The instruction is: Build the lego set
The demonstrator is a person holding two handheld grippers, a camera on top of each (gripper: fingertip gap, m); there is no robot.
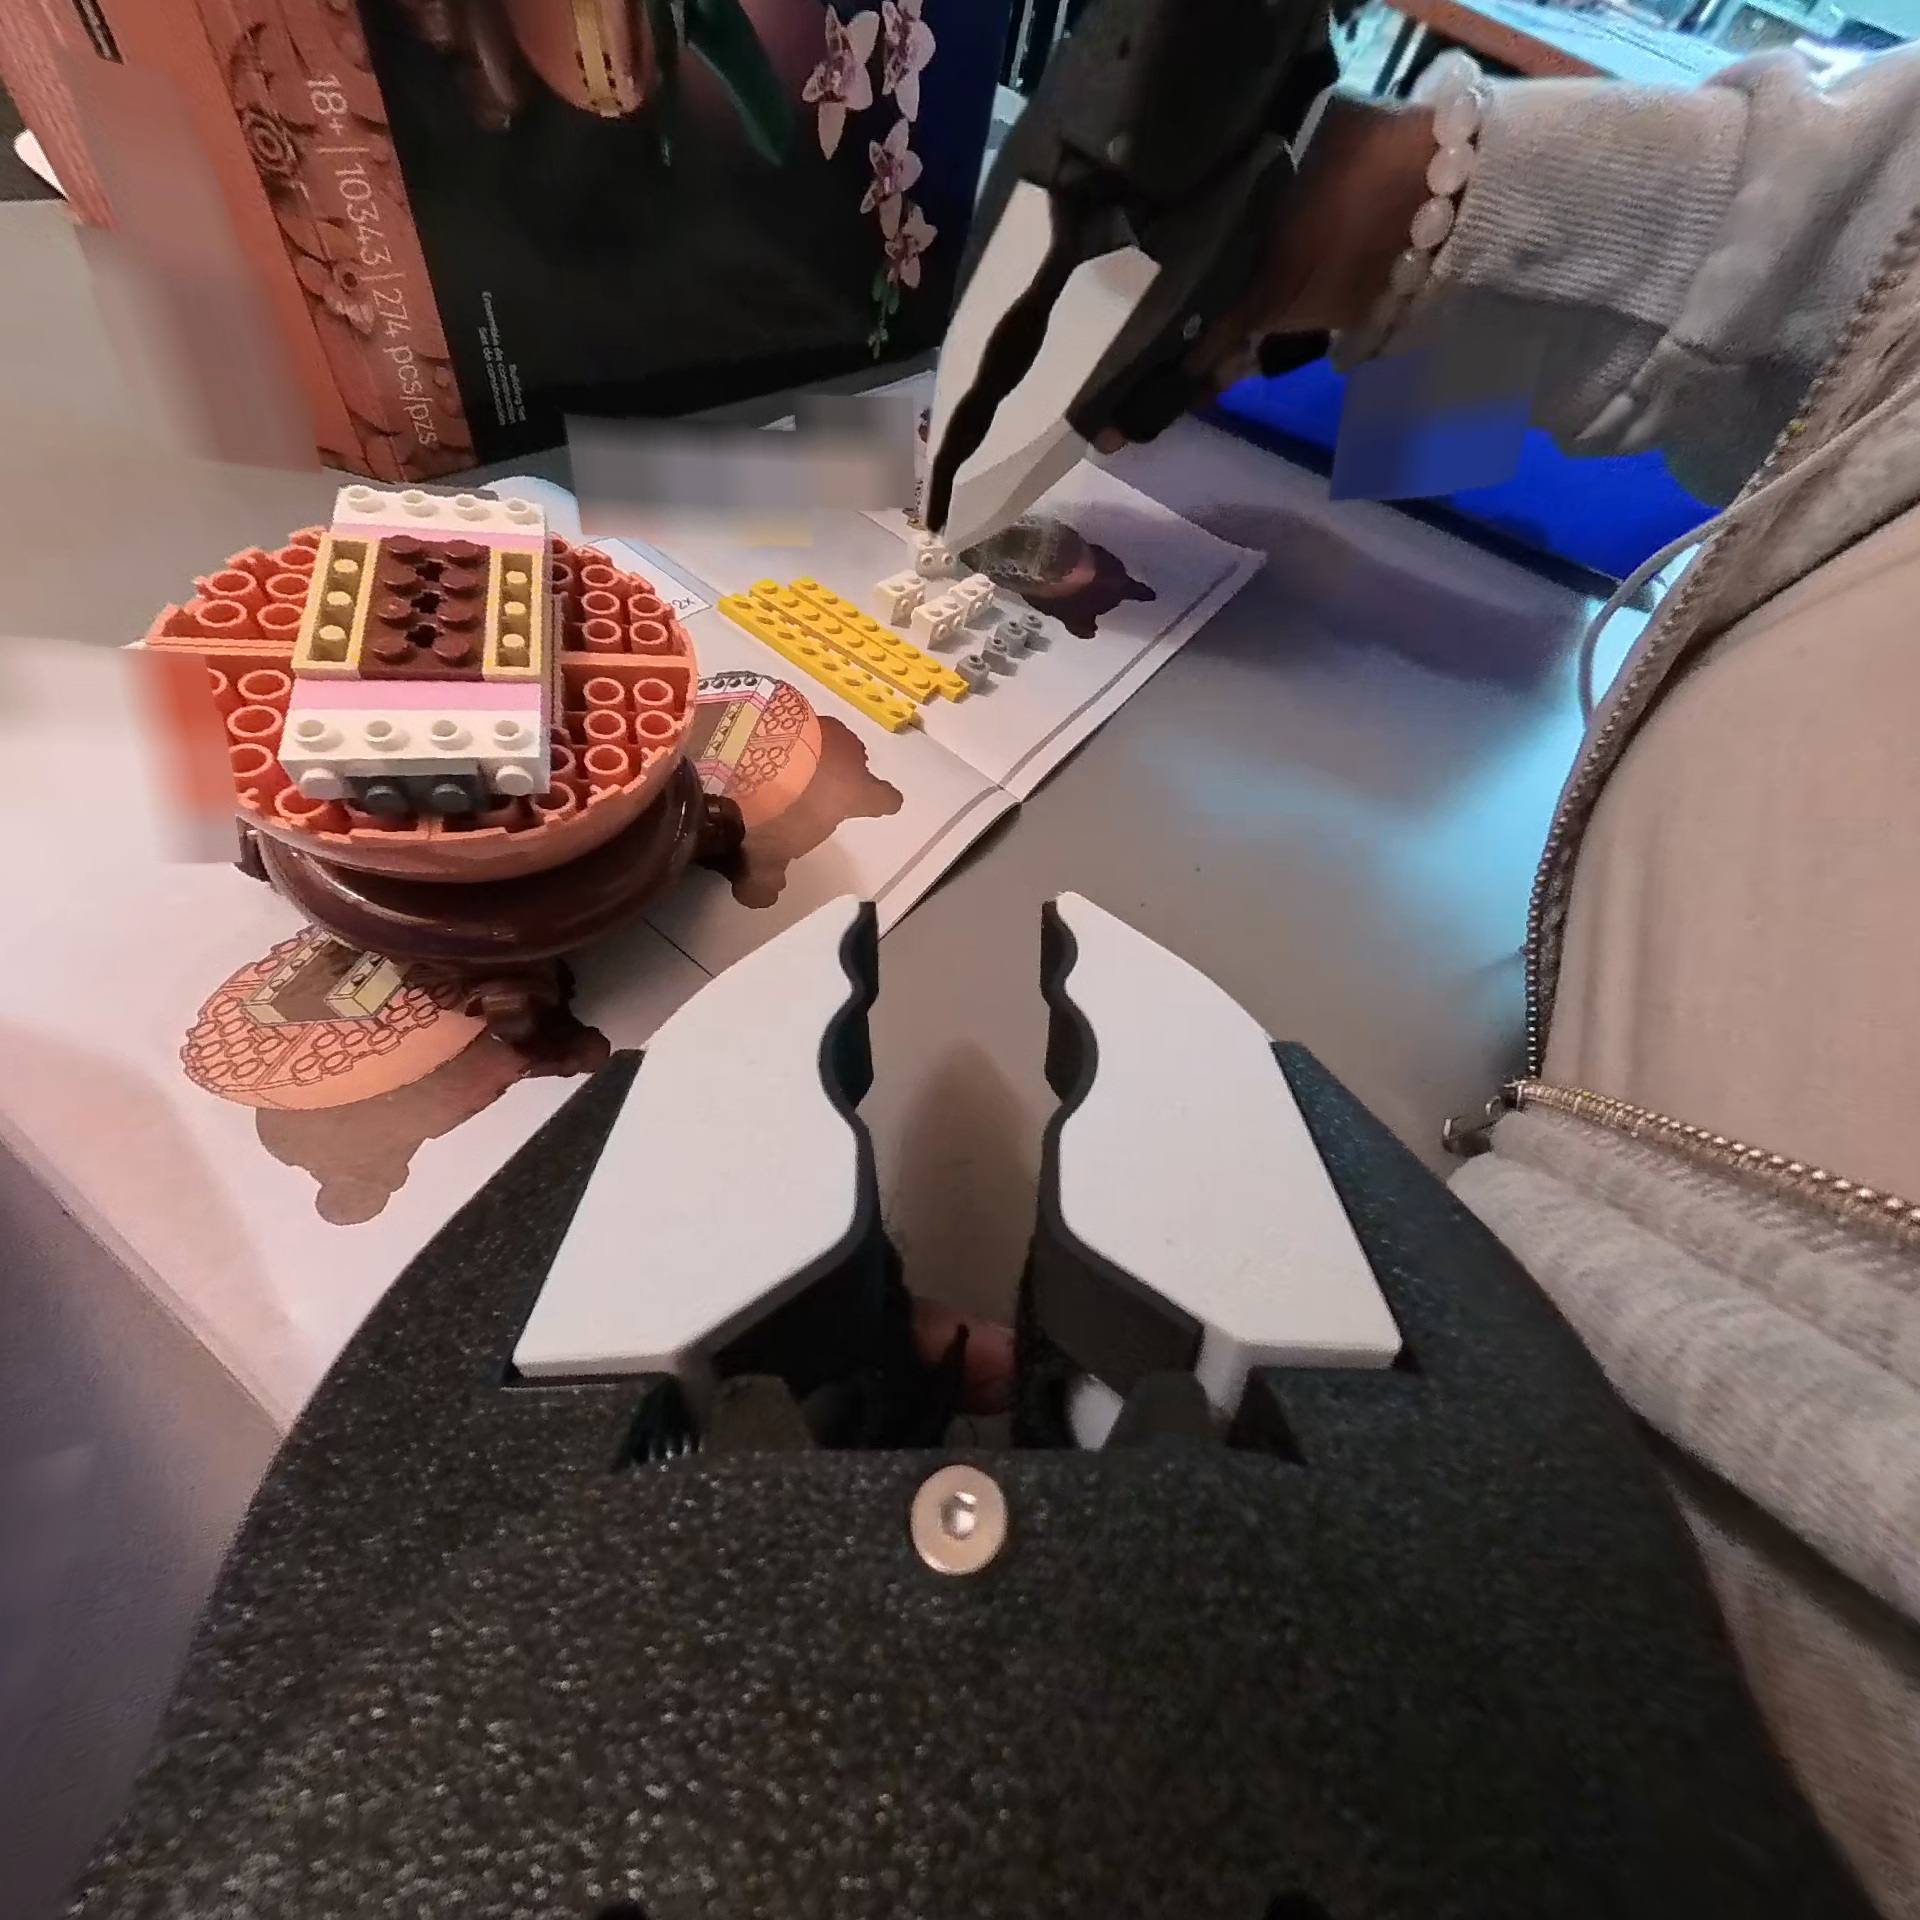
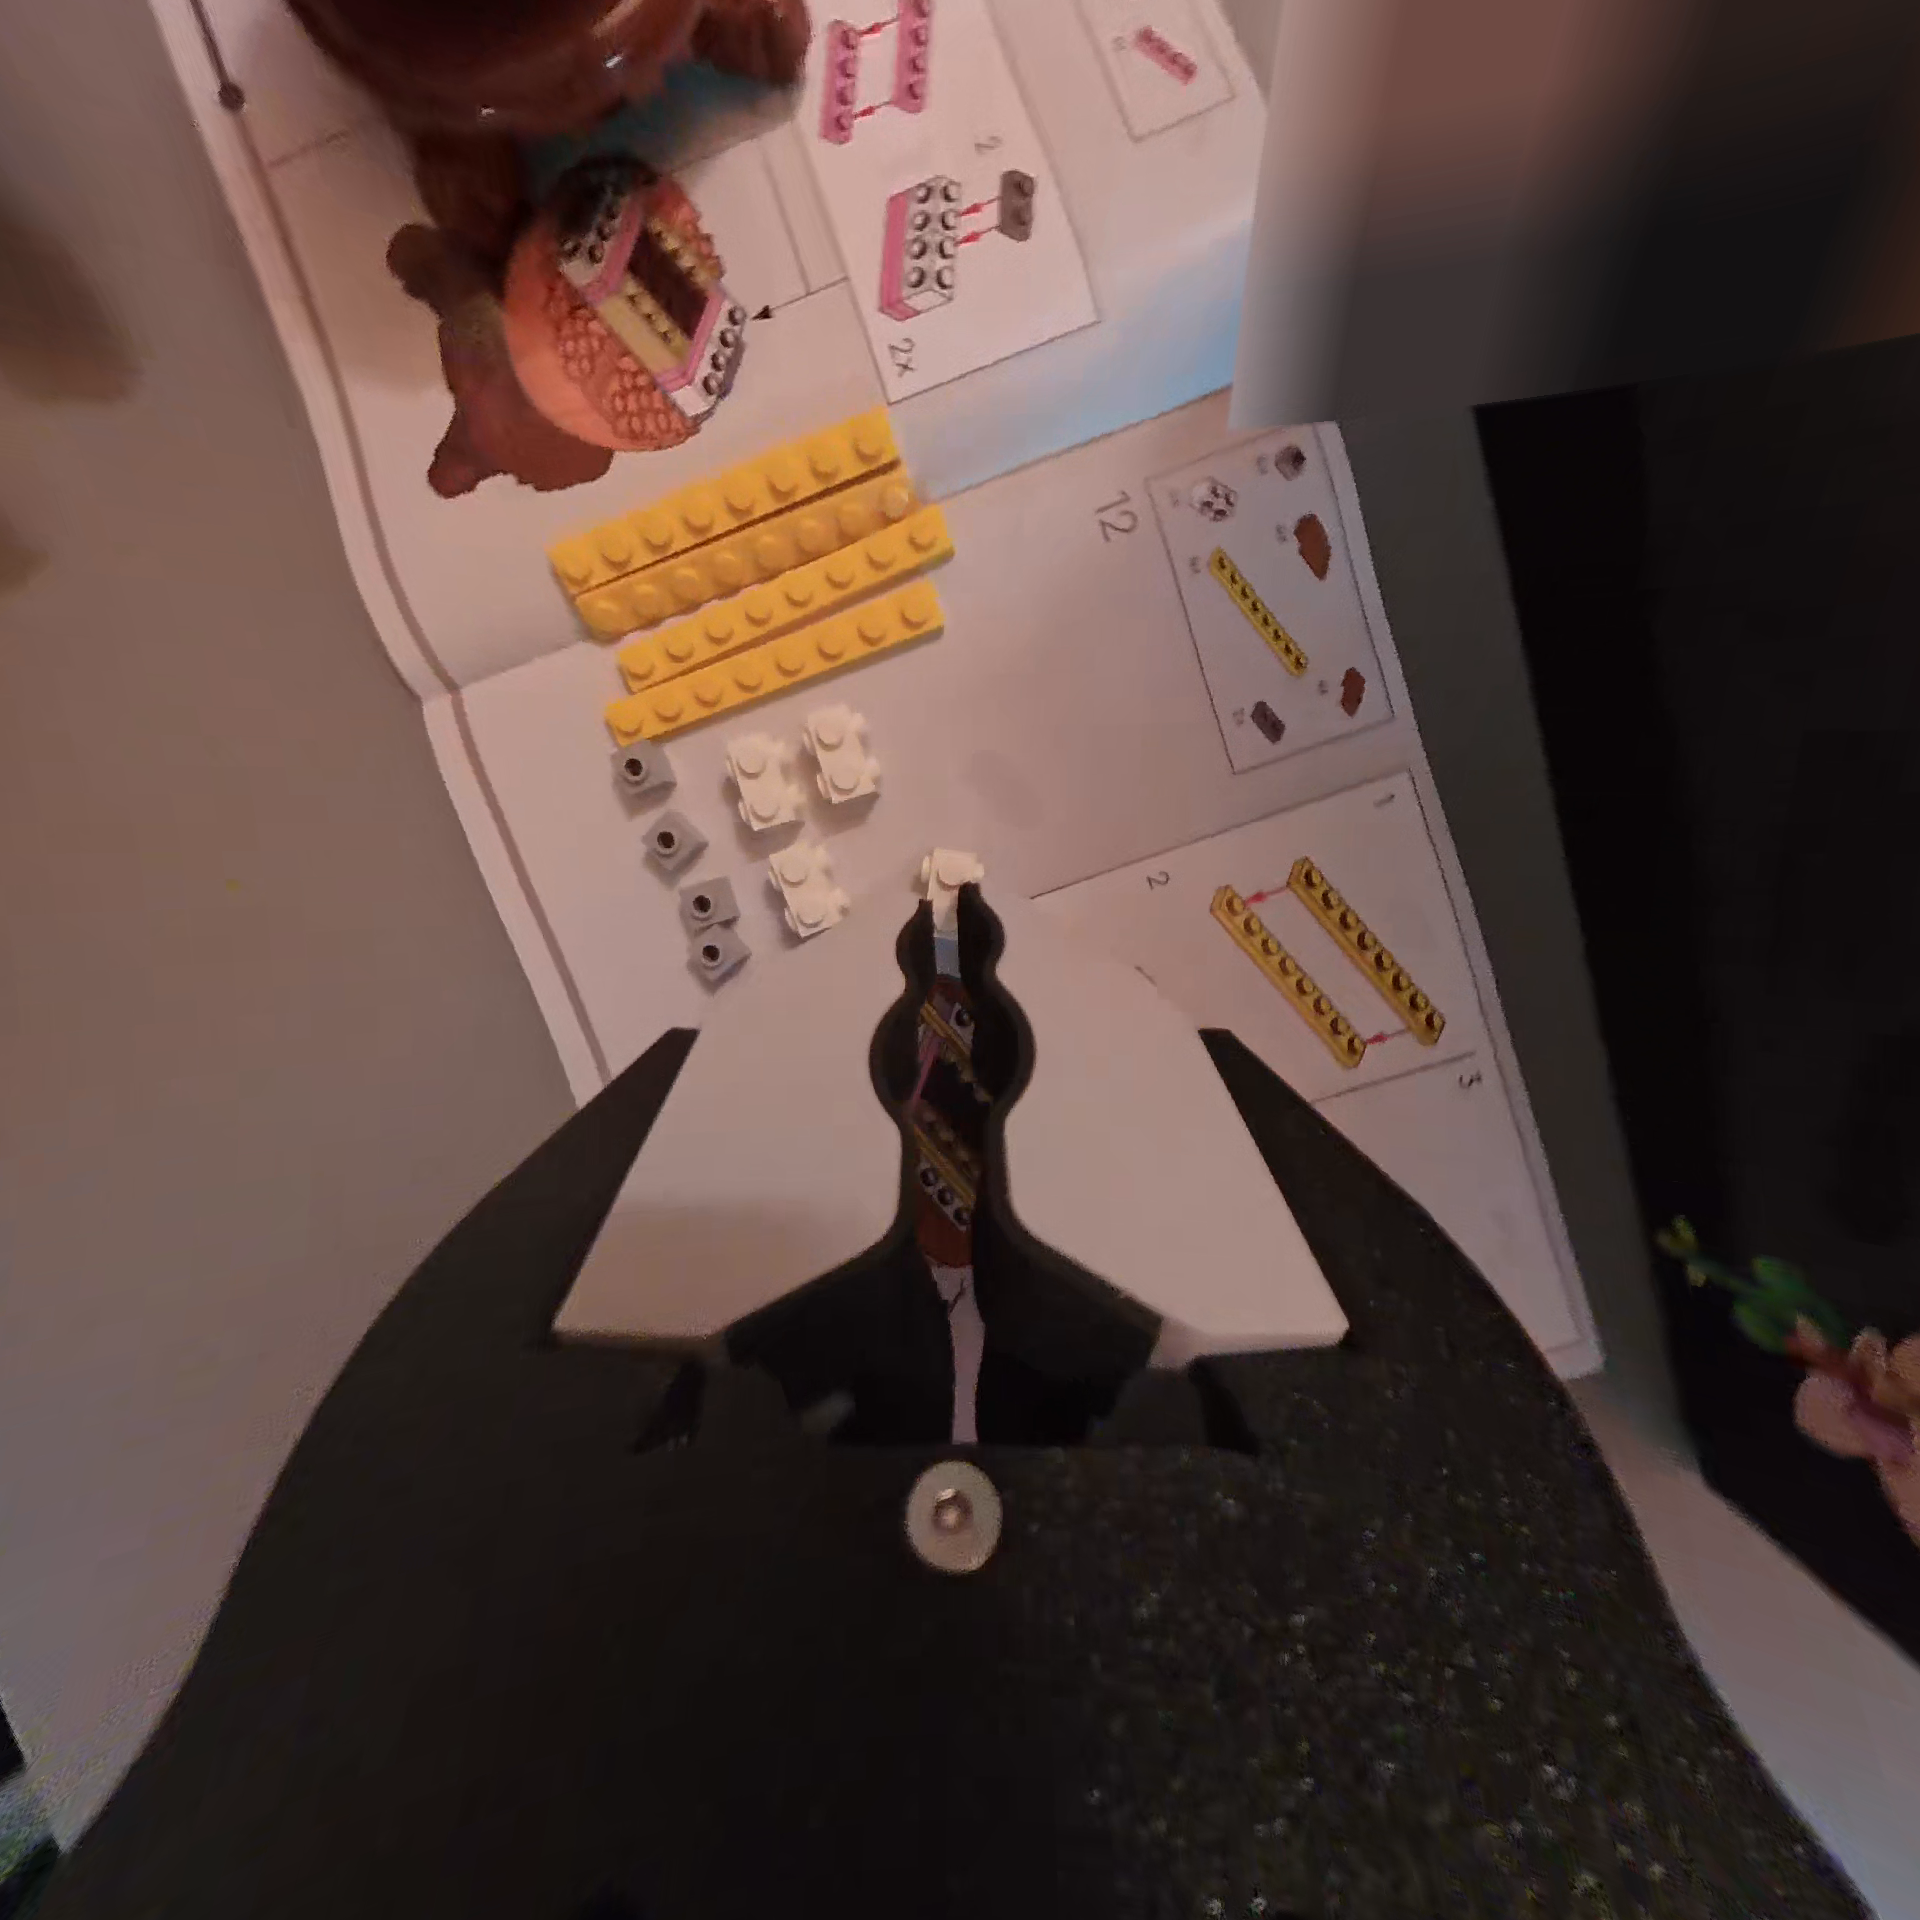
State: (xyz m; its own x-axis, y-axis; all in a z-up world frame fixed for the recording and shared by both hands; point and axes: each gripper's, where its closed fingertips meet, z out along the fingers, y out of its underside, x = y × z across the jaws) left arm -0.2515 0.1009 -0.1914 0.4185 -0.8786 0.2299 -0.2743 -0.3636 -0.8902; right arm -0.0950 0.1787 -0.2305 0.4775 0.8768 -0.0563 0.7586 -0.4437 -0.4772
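The partly built lego model point(image 1: 421, 665) is a round salmon dish on a dark brown stand, topped with white, pink, tan and brown bricks. It stands on the open instruction booklet point(image 1: 1101, 665). Several yellow plates point(image 1: 842, 649), white bricks point(image 1: 940, 608) and small grey pieces point(image 1: 1003, 655) lie on the booklet. My right gripper point(image 2: 948, 902) is shut on a small white brick point(image 2: 951, 871) at its tips, right above the booklet point(image 2: 1039, 644); it also shows in the left wrist view point(image 1: 940, 525). My left gripper point(image 1: 958, 920) is open and empty, near the model's right.
The lego set box point(image 1: 582, 208) stands behind the model. A person's torso in a grey zipped jacket point(image 1: 1714, 935) is at the right. Yellow plates point(image 2: 748, 582), white bricks point(image 2: 800, 790) and grey pieces point(image 2: 675, 862) lie left of and beyond the right gripper. One gripper's finger ends stand about 20 cm off the other's.
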